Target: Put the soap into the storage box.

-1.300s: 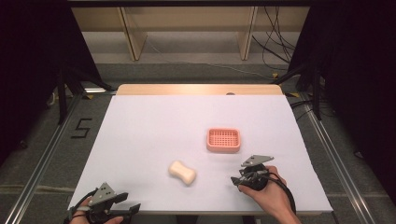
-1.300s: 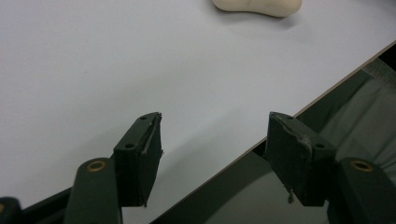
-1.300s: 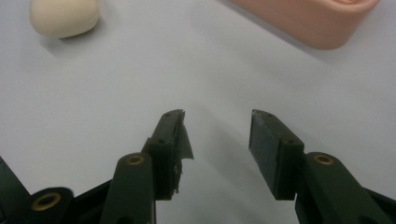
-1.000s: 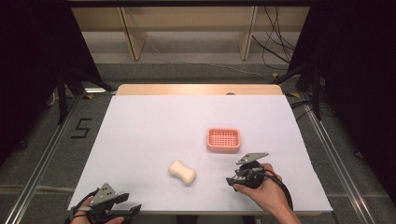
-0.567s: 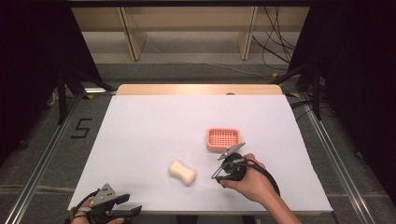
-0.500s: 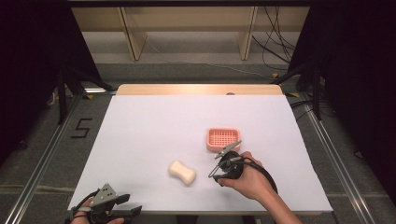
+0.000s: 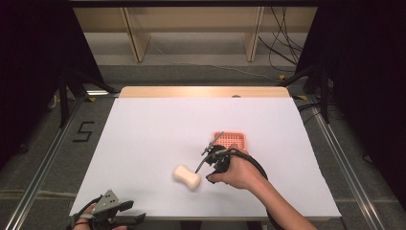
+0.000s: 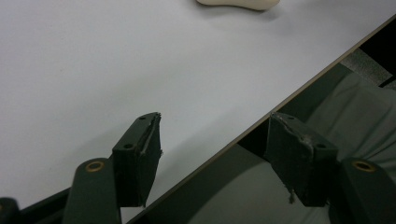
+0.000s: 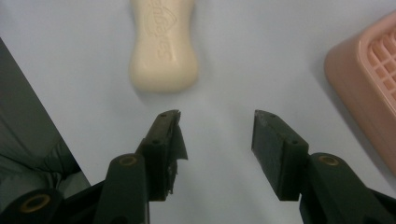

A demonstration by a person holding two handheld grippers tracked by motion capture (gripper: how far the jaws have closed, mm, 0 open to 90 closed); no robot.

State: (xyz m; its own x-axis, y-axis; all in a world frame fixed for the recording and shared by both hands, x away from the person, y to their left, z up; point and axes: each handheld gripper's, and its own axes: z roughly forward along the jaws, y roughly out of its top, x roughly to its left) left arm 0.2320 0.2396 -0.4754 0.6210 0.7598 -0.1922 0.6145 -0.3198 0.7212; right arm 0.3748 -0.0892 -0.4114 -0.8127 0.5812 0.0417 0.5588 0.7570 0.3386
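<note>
Cream soap bar (image 9: 162, 46), waisted, embossed lettering, lying flat.

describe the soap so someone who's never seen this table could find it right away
Start at the white table and look toward its near edge, a little right of the middle. The soap lies flat there, left of the right gripper and nearer than the pink tray. It is the one cream, waisted bar with stamped lettering.

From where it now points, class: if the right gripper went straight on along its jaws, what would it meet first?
Most likely the cream soap bar: it lies just ahead of the open right gripper, slightly towards its left jaw. The pink soap dish sits off to the side.
</note>
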